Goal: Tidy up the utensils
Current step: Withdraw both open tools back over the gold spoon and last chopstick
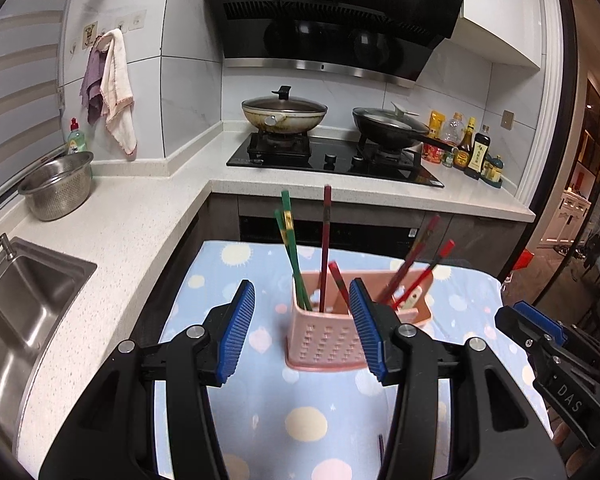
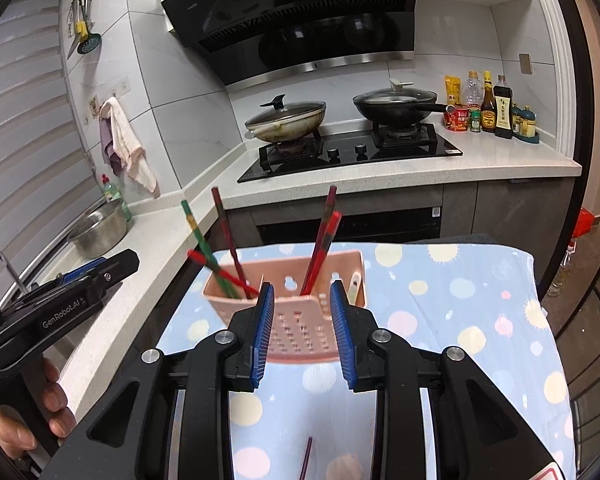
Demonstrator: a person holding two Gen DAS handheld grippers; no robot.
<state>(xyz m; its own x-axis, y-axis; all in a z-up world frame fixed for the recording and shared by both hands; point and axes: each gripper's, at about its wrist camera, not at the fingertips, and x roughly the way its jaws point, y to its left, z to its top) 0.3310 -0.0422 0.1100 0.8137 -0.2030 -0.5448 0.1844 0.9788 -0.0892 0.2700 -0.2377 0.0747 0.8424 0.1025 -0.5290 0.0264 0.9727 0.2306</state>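
The pink perforated plastic utensil holder point(image 1: 326, 332) stands at centre frame on the blue dotted cloth point(image 1: 260, 412), holding slim green chopsticks point(image 1: 296, 256) and red chopsticks point(image 1: 325, 248) upright or leaning. One dark chopstick point(image 2: 305, 460) lies loose on the cloth at the lower edge. The left gripper point(image 1: 305, 332) hangs with jaws apart, empty. The right gripper point(image 2: 300, 330) is narrower, also gripping nothing. Judgement: the sticks are light, stiff and smooth, likely slippery; best pinched mid-shaft. The holder looks light and could tip.
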